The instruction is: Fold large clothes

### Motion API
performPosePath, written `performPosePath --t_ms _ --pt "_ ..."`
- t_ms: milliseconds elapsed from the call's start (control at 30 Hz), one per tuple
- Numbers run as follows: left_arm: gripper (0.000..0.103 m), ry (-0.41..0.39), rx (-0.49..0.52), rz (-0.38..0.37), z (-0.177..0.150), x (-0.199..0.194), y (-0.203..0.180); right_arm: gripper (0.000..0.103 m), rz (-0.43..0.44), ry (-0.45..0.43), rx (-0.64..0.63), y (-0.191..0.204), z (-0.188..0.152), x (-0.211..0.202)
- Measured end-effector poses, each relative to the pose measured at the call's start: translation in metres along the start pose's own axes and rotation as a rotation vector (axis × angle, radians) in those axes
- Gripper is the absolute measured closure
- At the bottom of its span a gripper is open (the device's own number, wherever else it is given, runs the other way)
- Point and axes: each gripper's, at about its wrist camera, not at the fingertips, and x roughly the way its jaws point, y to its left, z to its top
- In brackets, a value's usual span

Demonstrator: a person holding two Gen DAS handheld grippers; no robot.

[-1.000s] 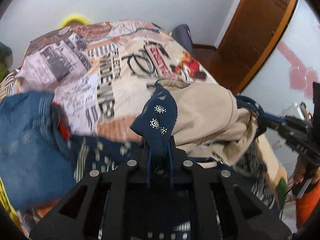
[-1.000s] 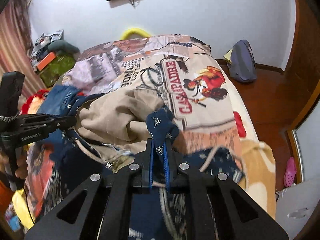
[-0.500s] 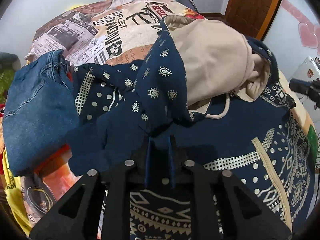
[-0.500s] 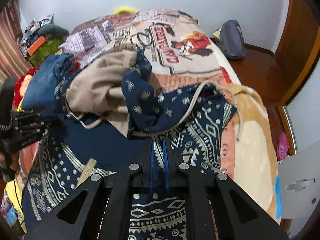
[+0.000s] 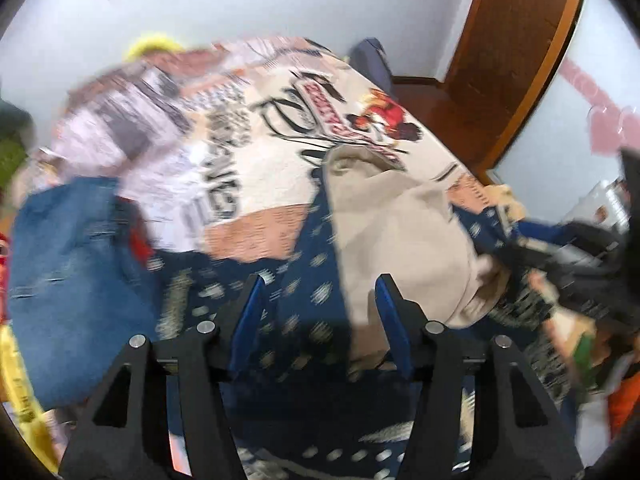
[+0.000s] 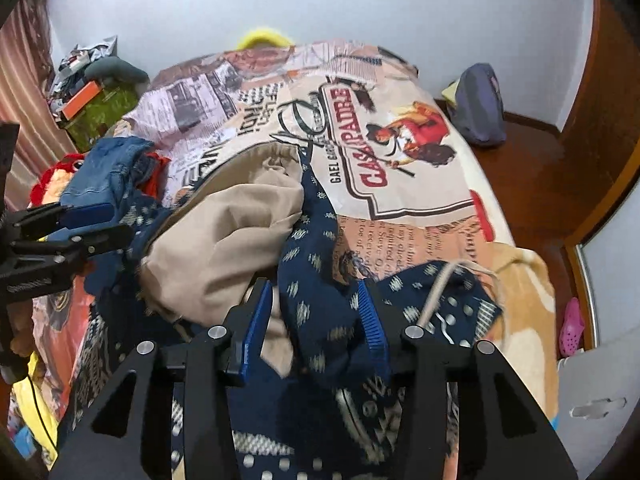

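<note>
A large navy patterned garment [image 6: 320, 304] with a beige lining [image 6: 224, 240] lies bunched on the bed. In the right wrist view my right gripper [image 6: 314, 316] hovers over it, jaws opening, a loose navy fold lying between the blue pads [image 6: 256, 328] without being pressed. In the left wrist view, which is blurred, my left gripper [image 5: 318, 308] is over the navy cloth [image 5: 296, 292] and beige lining [image 5: 396, 232], jaws opening and gripping nothing. Each gripper shows in the other's view: the left gripper [image 6: 80, 224] at the far left, the right gripper [image 5: 568, 256] at the far right.
The bed carries a printed blanket [image 6: 392, 160]. Blue jeans [image 6: 108, 172] and a red plush toy [image 6: 60, 172] lie at its left side. On the wooden floor to the right are a grey backpack [image 6: 478, 108] and a pink slipper [image 6: 572, 326]. A wooden door [image 5: 516, 40] stands beyond.
Both grippers held navy cloth edges raised, then dropped low over the garment. Now both jaws have parted, the cloth lies loose, and both cameras have drawn back from the pile.
</note>
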Motion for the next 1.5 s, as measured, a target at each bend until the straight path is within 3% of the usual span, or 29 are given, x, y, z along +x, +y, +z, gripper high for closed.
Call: performPosePath --t_ms 167,367,400,433,467,500,600,767,933,1100,1333,1500 --pt "0.047 0.076 -0.084 0.006 0.026 0.053 0.012 0.062 0.021 0.131 0.064 -0.012 0.01 0.047" --pt "0.048 0.106 -0.08 0.104 0.041 0.096 0.015 0.062 0.016 0.145 0.11 -0.018 0.024 0.076" --pt "0.051 0.109 -0.088 0.1 0.042 0.1 0.016 0.062 0.012 0.147 0.11 -0.018 0.027 0.079" --pt "0.062 0.112 -0.095 0.093 0.042 0.102 0.018 0.064 0.001 0.145 0.107 -0.019 0.028 0.081" --pt "0.075 0.123 -0.11 0.073 0.042 0.104 0.02 0.077 -0.009 0.138 0.101 -0.019 0.03 0.081" --pt "0.08 0.137 -0.127 0.049 0.04 0.105 0.022 0.087 -0.017 0.132 0.089 -0.018 0.029 0.08" --pt "0.089 0.124 -0.146 0.005 0.036 0.094 0.024 0.092 -0.006 0.095 0.082 -0.017 0.029 0.069" --pt "0.092 0.056 -0.114 -0.06 0.024 0.048 0.015 0.094 0.033 0.025 0.014 -0.003 0.018 0.026" --pt "0.092 0.001 -0.029 -0.108 -0.002 -0.006 -0.006 0.095 0.053 -0.007 -0.049 0.013 -0.009 -0.011" --pt "0.092 -0.001 0.003 -0.147 -0.046 -0.035 -0.017 0.095 0.058 -0.015 -0.053 0.023 -0.044 -0.037" --pt "0.092 0.049 0.033 -0.13 -0.107 -0.033 -0.024 0.095 0.07 -0.004 0.006 0.017 -0.086 -0.053" --pt "0.092 0.066 0.047 -0.09 -0.144 -0.03 -0.027 0.095 0.059 0.054 0.039 0.009 -0.11 -0.043"
